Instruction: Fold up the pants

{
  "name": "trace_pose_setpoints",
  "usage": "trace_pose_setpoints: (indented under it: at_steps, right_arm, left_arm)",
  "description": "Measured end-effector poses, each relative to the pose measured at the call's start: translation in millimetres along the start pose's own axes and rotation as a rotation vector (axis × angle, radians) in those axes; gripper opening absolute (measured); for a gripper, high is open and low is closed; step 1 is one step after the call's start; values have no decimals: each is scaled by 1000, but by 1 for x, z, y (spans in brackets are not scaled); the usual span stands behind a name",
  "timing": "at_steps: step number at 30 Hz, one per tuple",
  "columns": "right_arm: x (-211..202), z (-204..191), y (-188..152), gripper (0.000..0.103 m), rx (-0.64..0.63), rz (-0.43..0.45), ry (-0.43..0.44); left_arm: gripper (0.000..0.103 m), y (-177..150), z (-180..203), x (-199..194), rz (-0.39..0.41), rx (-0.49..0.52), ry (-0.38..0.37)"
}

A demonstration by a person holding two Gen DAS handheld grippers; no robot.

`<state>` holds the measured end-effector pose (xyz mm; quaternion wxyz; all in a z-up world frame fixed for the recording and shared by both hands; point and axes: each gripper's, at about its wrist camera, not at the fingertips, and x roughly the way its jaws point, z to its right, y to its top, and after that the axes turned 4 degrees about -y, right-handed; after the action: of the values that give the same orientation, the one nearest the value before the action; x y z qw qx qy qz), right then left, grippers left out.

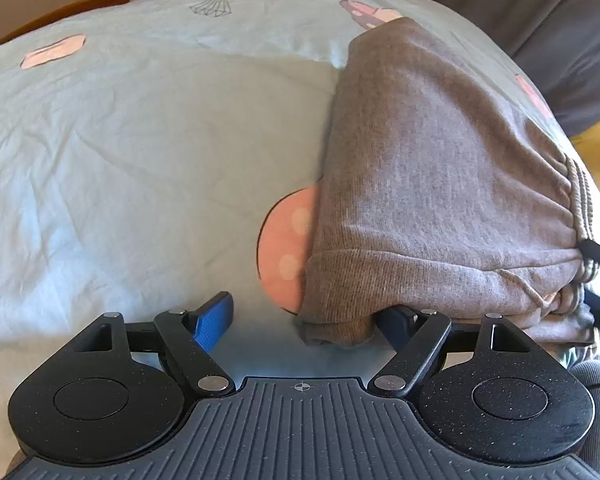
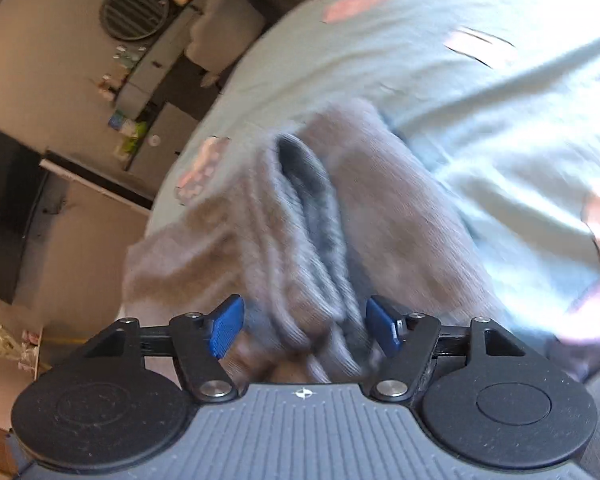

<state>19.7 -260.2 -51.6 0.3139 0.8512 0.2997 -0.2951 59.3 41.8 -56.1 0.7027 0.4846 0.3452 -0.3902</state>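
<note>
Starting at your left gripper (image 1: 306,322): its jaws stand wide apart, and only the left blue pad (image 1: 214,326) is plainly visible. The other pad is tucked under a cuff-like corner of the grey pants (image 1: 440,184), which drapes over it, so nothing is pinched there. Your right gripper (image 2: 304,330) is also spread open, with a bunched, ribbed stack of the same fabric lying between the pads; whether either pad touches the cloth is hard to say, since that view is blurred, but the jaws are not closed on it.

Looking outward, the pants sit as a compact grey bundle on the pale blue bedsheet (image 1: 120,140), toward the bed's right side in the left wrist view, partly covering a pink printed patch (image 1: 284,248). The gathered waistband (image 1: 580,200) shows at the bundle's right end.

By my reading, you have the main folds in place: legs doubled over, several layers stacked. What seems left is small: free that draped corner, flatten the edges, and draw both grippers clear.
</note>
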Motion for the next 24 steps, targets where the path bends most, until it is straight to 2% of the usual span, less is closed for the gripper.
trace_pose_setpoints:
  at_steps: [4,6,8,11,13,16,18,19,21,24]
  right_arm:
    - [0,15,-11,73,81,-18,69]
    - [1,14,-11,78,76,-23,87]
    - [5,14,-10,85,81,-38,104]
    - [13,12,-7,88,115,-53,134]
    - [15,13,-7,87,125,-53,145]
    - [13,16,-8,80,127,-44,145]
    - [10,20,-9,67,130,-40,133]
    - [10,21,-9,66,136,-40,132]
    - [10,22,-9,57,142,-42,142]
    - [10,21,-6,53,145,-43,181]
  left_arm:
    - [84,-7,14,-10,34,60,-7]
    - [86,-14,25,-14,46,90,-47]
    - [89,-21,40,-13,52,140,-52]
    - [93,-26,61,-2,60,236,38]
    - [93,-26,66,4,45,250,38]
    - [95,-27,67,6,48,255,21]
    - [95,-27,67,10,50,253,43]
    - [95,-25,67,13,50,244,54]
    - [95,-22,63,20,21,207,89]
    - [91,-19,59,21,35,161,105]
